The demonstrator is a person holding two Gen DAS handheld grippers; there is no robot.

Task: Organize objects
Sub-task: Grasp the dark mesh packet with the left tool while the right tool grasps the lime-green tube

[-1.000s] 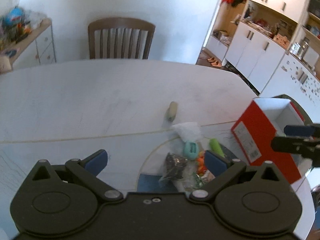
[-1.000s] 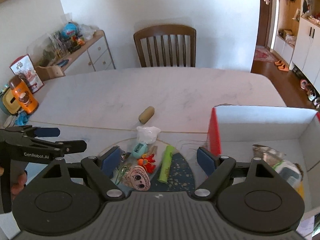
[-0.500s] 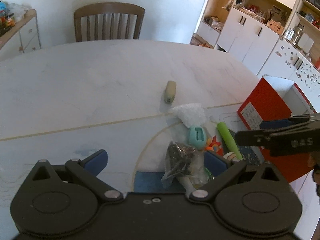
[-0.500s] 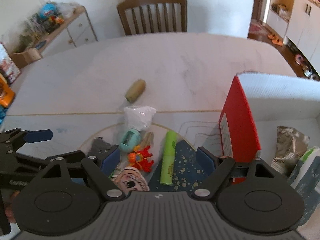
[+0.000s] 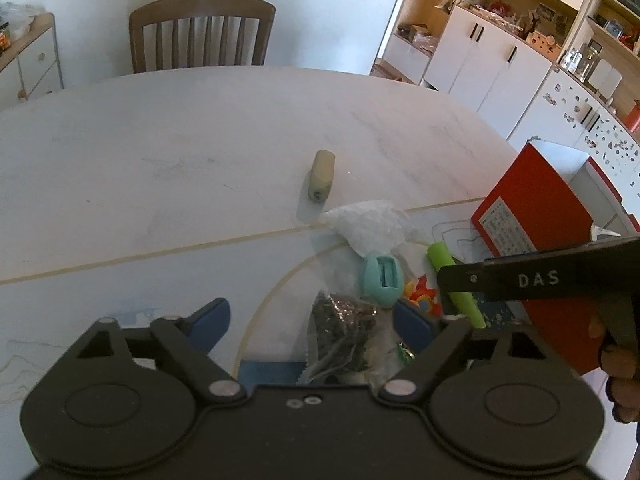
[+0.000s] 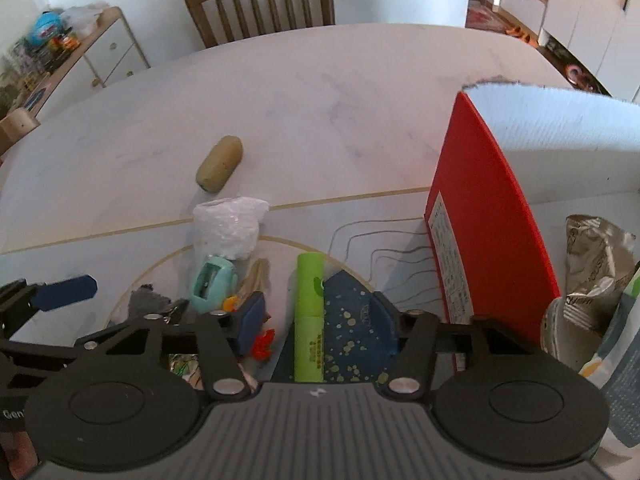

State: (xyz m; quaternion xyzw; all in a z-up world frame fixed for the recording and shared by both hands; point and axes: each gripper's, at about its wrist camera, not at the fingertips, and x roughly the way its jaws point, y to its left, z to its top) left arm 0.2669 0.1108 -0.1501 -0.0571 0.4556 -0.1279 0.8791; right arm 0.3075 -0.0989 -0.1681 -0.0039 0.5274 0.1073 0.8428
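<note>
A pile of small items lies on the white table (image 5: pixel 200 160). A green tube (image 6: pixel 309 312) rests lengthwise between the fingers of my open right gripper (image 6: pixel 318 320), untouched. Left of it are a teal sharpener (image 6: pixel 212 284), an orange-red toy (image 6: pixel 262 342), crumpled white plastic (image 6: pixel 228 228) and a tan cylinder (image 6: pixel 220 164). My open left gripper (image 5: pixel 312 316) straddles a dark foil packet (image 5: pixel 340 320). Just beyond are the sharpener (image 5: pixel 382 278) and the tube (image 5: pixel 438 254). One of my right gripper's fingers (image 5: pixel 520 280) crosses the tube from the right.
An open red box (image 6: pixel 492 220) with a white inside stands at the right and holds a silver packet (image 6: pixel 592 272). A dark blue speckled mat (image 6: pixel 352 320) lies under the tube. A wooden chair (image 5: pixel 200 32) stands behind the table, and white cabinets (image 5: pixel 500 60) line the right wall.
Both grippers have come lower and closer to the pile. The right gripper's fingers have narrowed and now straddle the green tube. The left gripper's fingers now flank the dark packet.
</note>
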